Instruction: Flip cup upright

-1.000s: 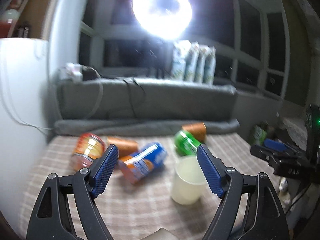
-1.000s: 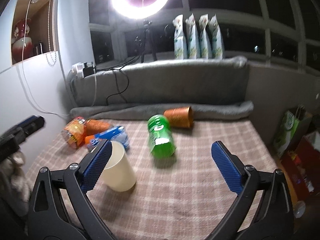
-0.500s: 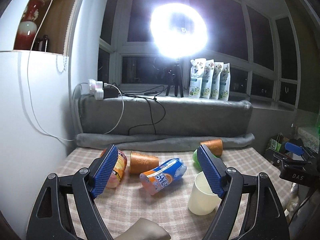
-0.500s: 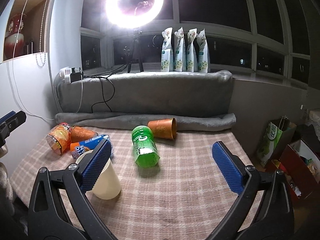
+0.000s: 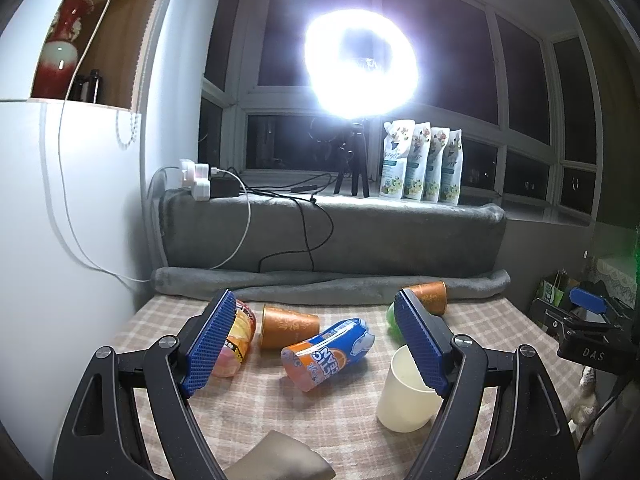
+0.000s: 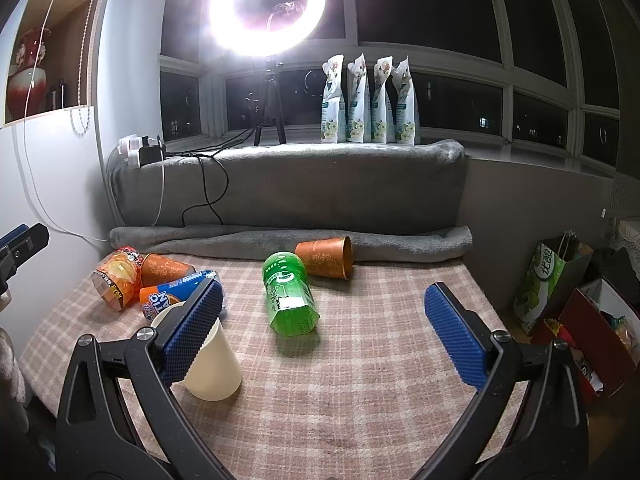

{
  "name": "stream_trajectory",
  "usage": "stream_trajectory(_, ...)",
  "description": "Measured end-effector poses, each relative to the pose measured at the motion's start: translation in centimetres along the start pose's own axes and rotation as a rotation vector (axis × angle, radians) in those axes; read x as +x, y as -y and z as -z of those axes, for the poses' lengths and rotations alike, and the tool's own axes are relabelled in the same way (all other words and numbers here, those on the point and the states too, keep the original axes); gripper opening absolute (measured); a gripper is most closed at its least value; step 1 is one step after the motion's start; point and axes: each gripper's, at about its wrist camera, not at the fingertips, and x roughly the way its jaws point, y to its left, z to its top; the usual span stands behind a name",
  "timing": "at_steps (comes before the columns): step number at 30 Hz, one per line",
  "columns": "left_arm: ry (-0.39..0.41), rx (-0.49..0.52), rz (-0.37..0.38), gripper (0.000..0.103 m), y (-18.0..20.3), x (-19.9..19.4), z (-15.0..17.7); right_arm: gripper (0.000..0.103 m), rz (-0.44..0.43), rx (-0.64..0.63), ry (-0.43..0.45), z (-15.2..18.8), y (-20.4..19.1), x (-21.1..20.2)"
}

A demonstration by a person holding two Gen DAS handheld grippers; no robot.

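A cream cup (image 5: 406, 398) stands upright, mouth up, on the checked cloth; it also shows in the right wrist view (image 6: 212, 364), partly behind my right gripper's left finger. My left gripper (image 5: 316, 340) is open and empty, held back above the near side of the cloth, with the cup just behind its right finger. My right gripper (image 6: 324, 332) is open and empty, held back from the cup. Two orange cups lie on their sides: one at the left (image 5: 288, 326) (image 6: 166, 270) and one at the back by the grey roll (image 5: 428, 296) (image 6: 326, 258).
A green bottle (image 6: 290, 294), a blue-orange can (image 5: 328, 354) and an orange snack cup (image 6: 116, 276) lie on the cloth. A grey rolled blanket (image 6: 280, 240) and padded ledge bound the back. A white wall stands at the left. Bags (image 6: 540, 284) stand off the right edge.
Both grippers have pulled back and tilted up from the cloth, so more of the room shows. The cream cup stays upright in the same place.
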Motion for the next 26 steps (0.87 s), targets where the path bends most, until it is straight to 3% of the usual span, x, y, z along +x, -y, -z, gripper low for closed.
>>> stream_trajectory(26,-0.014,-0.001,-0.003,0.082,-0.19,0.63,0.16,0.103,-0.011,-0.004,-0.013,0.55,-0.62,0.73)
